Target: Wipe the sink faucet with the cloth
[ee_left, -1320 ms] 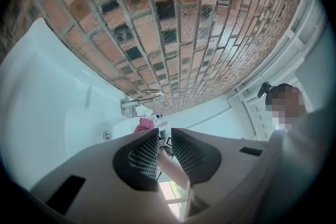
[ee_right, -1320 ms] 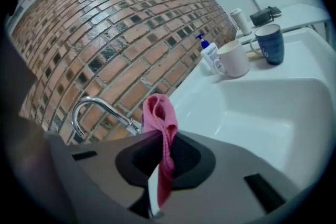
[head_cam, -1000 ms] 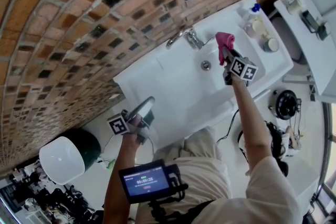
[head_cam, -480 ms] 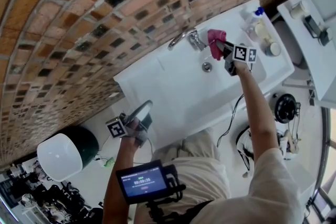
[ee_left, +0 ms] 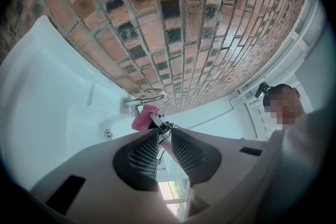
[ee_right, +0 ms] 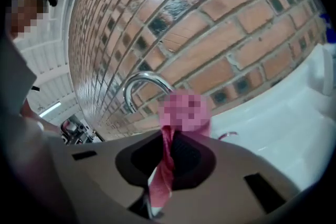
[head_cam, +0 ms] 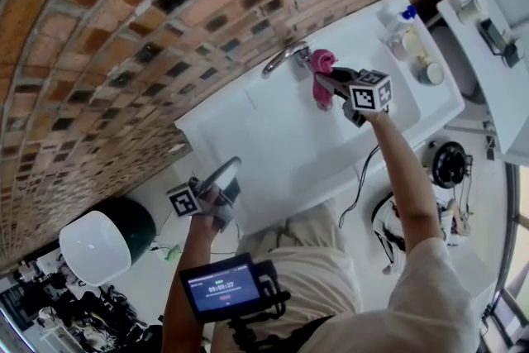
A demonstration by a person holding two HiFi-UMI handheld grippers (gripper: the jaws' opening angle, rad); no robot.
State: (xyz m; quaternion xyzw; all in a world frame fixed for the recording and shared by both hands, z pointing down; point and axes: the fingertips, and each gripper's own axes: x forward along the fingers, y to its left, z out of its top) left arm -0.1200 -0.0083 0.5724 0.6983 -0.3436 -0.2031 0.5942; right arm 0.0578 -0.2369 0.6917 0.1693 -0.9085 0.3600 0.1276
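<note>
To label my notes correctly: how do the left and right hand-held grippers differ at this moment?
The right hand-held gripper is shut on the pink cloth; the left hand-held gripper is open and empty. The right one is at the faucet, above the sink; the left one is beyond the sink's edge, away from it. Both face the brick wall.

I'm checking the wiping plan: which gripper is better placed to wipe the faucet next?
Right. The right gripper is shut on the pink cloth, close beside the faucet. The left gripper is open and empty, far off at the sink's near edge.
</note>
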